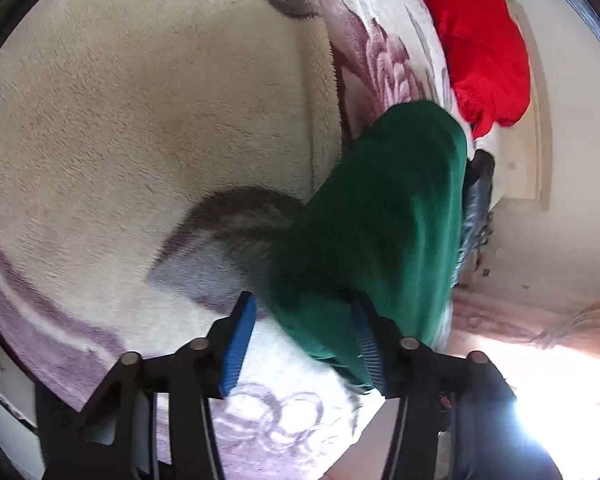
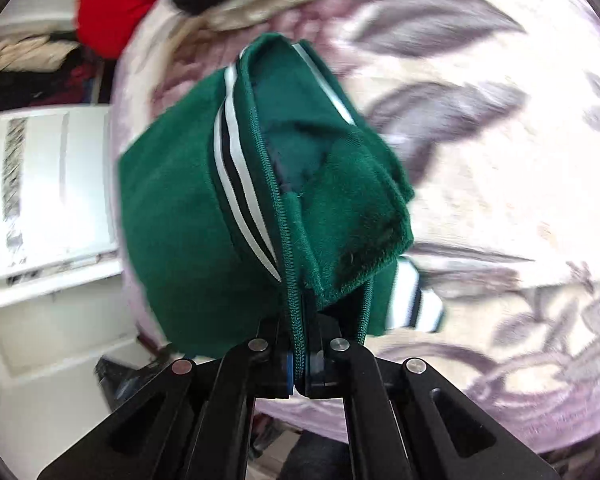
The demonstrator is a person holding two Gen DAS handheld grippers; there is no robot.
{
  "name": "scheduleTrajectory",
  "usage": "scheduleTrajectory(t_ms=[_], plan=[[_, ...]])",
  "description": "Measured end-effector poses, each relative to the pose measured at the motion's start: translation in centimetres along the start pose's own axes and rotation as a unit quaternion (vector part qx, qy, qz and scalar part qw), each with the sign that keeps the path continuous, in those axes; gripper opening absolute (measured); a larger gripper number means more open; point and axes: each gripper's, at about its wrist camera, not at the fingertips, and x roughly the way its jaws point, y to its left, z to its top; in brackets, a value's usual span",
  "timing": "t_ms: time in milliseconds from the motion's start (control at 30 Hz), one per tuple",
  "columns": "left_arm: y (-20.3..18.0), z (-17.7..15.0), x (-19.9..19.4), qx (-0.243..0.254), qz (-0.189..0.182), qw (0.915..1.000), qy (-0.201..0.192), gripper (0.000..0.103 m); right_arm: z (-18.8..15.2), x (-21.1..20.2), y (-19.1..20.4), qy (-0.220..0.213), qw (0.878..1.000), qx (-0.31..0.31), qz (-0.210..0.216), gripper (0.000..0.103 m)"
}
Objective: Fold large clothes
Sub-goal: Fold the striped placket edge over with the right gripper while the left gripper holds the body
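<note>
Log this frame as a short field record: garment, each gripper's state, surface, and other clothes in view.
garment: green jacket with white and black stripes along the zipper, lifted off the surface
right gripper: shut on the green jacket at the zipper edge
left gripper: open, green jacket's fabric between its blue pads, not pinched
surface: cream and purple floral blanket
other clothes: red garment lying on the blanket beyond the jacket
fold status: jacket bunched and hanging, not laid flat yet

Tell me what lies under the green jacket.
Under the green jacket, held up by the right gripper, lies the floral blanket. Whatever lies directly beneath the hanging fabric is covered.
</note>
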Motion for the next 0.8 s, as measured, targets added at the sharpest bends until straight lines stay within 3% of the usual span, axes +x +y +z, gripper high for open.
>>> scheduleTrajectory(t_ms=[200,333,467,500,567,700,800], plan=[[-0.5,0.9,0.3,-0.006,0.002,0.9998,-0.019,0.053,1.1,4.6,-4.4,0.031,0.998,0.046,-0.014,0.002],[-1.6,1.1,-0.4,0.046,0.036,0.9978,-0.032,0.053,1.6,7.5,-4.4,0.053,0.998,0.035,-0.009,0.003],[-3.6,1.9,-0.1,0.123,0.087,0.9877,-0.04,0.053,2.4,7.5,-3.2,0.079,0.997,0.01,-0.005,0.022],[-4.2,2.3,0.1,0.138,0.09,0.9856,-0.039,0.053,2.6,7.1,-3.0,0.083,0.996,0.009,-0.019,0.04],[-5.8,3.0,0.6,0.17,0.099,0.9798,-0.037,0.053,3.0,5.4,-2.8,0.069,0.996,0.009,-0.049,0.061],[-10.6,4.6,2.7,0.252,0.122,0.9594,-0.032,0.053,4.5,1.9,-2.3,0.019,0.999,0.016,-0.02,0.064],[-14.0,6.5,5.0,0.297,0.118,0.9467,-0.039,0.053,7.2,1.9,-1.3,-0.013,1.0,0.022,0.011,0.066]])
